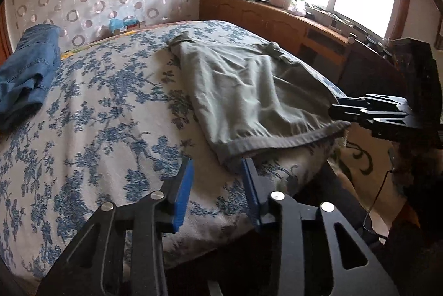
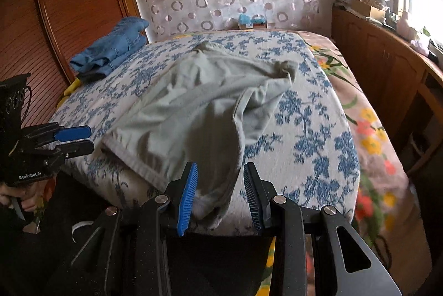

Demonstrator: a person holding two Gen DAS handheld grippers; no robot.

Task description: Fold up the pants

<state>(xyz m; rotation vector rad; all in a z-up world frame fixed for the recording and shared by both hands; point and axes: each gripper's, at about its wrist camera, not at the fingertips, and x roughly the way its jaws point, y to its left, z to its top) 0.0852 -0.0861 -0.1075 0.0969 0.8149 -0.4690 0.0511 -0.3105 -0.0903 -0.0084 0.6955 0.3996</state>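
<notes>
Grey-green pants lie rumpled on the blue-flowered bed cover, waistband far, leg hems at the near edge. In the right wrist view the pants have one leg end hanging between my right gripper's open blue pads. My left gripper is open and empty just short of the near leg hem. The left gripper also shows in the right wrist view, open beside the hem. The right gripper shows at the pants' right edge in the left wrist view.
Folded blue jeans lie at the bed's far left by a wooden headboard. A wooden cabinet with clutter runs along the window side. A floral sheet hangs over the bed's right side. A curtain with ring pattern covers the far wall.
</notes>
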